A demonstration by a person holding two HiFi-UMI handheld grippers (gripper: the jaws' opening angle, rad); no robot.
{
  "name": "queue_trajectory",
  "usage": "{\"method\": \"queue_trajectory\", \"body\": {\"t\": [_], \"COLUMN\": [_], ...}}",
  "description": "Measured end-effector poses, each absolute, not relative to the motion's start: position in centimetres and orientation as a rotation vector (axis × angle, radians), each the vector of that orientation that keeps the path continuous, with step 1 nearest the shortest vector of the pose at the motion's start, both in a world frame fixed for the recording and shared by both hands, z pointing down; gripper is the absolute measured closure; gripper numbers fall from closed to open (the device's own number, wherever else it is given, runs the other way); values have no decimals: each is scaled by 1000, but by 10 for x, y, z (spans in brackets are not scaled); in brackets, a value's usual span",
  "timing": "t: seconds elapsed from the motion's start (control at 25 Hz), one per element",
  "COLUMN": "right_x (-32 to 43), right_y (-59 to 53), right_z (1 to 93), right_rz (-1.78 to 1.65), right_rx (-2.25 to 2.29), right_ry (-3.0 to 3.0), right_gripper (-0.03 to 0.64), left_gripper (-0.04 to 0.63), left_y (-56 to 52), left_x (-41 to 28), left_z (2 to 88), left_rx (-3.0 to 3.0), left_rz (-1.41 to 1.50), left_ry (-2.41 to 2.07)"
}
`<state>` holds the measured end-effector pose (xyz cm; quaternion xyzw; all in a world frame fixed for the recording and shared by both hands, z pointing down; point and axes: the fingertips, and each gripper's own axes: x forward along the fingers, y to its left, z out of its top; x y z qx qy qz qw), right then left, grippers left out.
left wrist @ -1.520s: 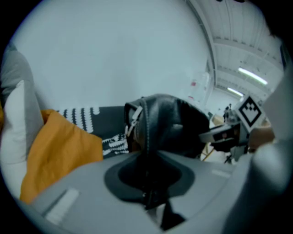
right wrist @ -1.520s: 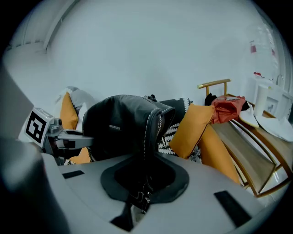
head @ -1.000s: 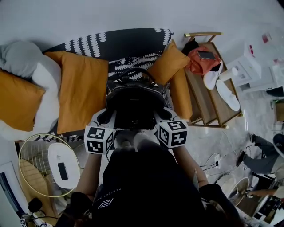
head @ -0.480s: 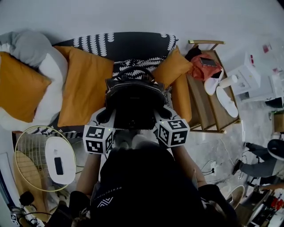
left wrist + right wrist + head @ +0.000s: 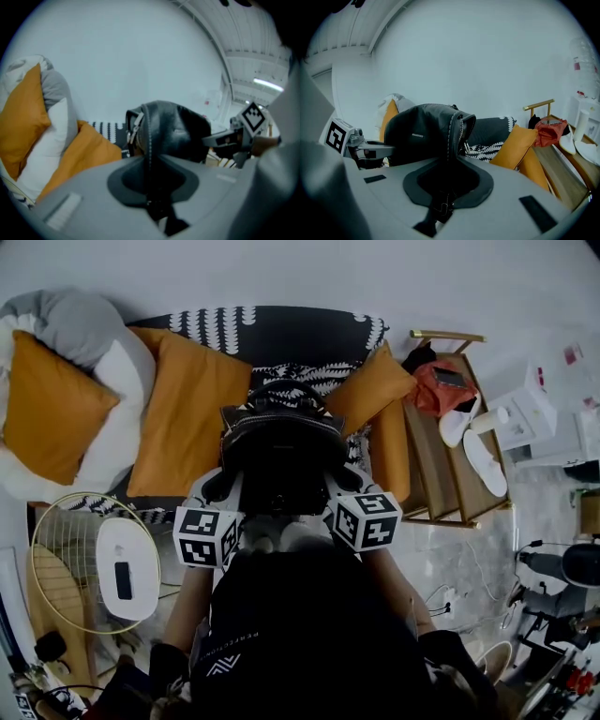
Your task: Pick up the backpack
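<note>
The black leather backpack (image 5: pixel 281 460) hangs in front of me above the patterned sofa (image 5: pixel 272 334), held from both sides. My left gripper (image 5: pixel 223 489) is shut on the backpack's left stitched strap (image 5: pixel 150 154), which runs straight down between its jaws. My right gripper (image 5: pixel 343 480) is shut on the right strap (image 5: pixel 451 145) in the same way. In the left gripper view the backpack (image 5: pixel 180 131) fills the middle, with the right gripper (image 5: pixel 243 133) beyond it. In the right gripper view the backpack (image 5: pixel 419 133) bulges ahead, with the left gripper (image 5: pixel 354 143) at the left.
Orange cushions (image 5: pixel 183 423) and a grey and white pillow (image 5: pixel 89 352) lie on the sofa. A wooden rack (image 5: pixel 450 460) at the right holds a red cloth and white slippers. A round wire table (image 5: pixel 89 563) stands at the lower left. Cables trail on the floor at the right.
Both grippers, still clamped on the straps, have lifted the backpack slightly. In the head view the sofa and cushions have slid to the right.
</note>
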<state>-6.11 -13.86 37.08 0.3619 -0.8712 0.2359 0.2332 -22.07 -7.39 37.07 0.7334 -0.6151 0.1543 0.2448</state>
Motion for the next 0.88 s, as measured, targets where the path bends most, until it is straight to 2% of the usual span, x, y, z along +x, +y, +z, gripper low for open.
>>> {"method": "queue_trajectory", "body": {"t": [0.88], "right_x": [-50], "right_y": [-145], "right_z": [377], "right_rz": [700], "right_rx": [995], "right_ry": [-2379], "right_gripper": [588], "left_gripper": [538], "left_y": [-76], "left_x": [-208], "left_z": [375], "left_rx": [1982], "left_rz": [428], "left_ry": [-1675]}}
